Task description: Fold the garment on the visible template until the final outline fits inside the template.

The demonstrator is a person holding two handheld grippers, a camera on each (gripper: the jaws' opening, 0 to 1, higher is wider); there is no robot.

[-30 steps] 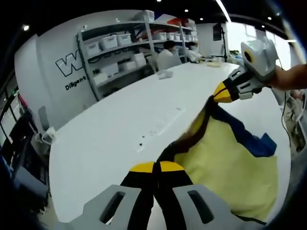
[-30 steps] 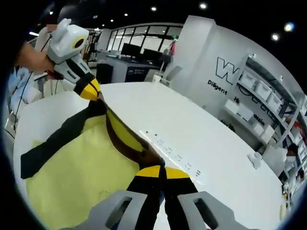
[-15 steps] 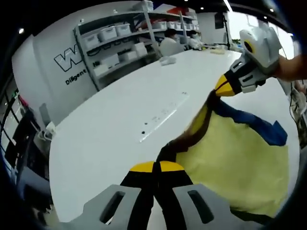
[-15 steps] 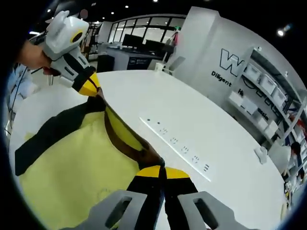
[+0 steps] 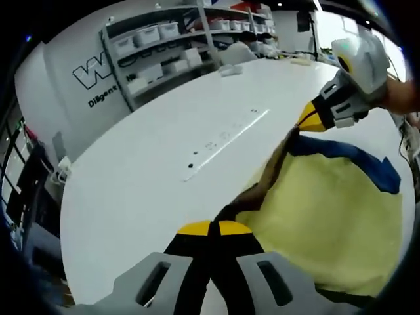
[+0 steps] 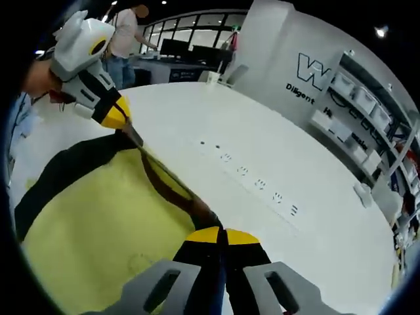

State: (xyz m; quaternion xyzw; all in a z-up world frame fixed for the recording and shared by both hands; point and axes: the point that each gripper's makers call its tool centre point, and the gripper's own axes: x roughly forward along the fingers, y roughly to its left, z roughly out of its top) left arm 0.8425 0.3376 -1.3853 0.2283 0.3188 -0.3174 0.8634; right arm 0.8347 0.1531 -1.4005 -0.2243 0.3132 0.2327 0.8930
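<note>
1. The left tool (image 5: 211, 228) has its jaws pressed together, pinching the dark-trimmed edge of the yellow garment (image 5: 328, 223) at 6 o'clock in the left gripper view.
2. The right tool (image 6: 222, 234) likewise clamps the garment's edge.
3. The garment hangs stretched between both tools, its body spreading toward 4 o'clock over the white worktop (image 5: 151, 164).
4. Shelving (image 5: 164, 52) stands at 11 o'clock.

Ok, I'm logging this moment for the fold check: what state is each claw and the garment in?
Left claw: shut on the garment's dark edge.
Right claw: shut on the same dark edge, further along.
Garment: yellow with dark sleeves, unfolded, top edge stretched between the claws.
Table: white, under the garment.
</note>
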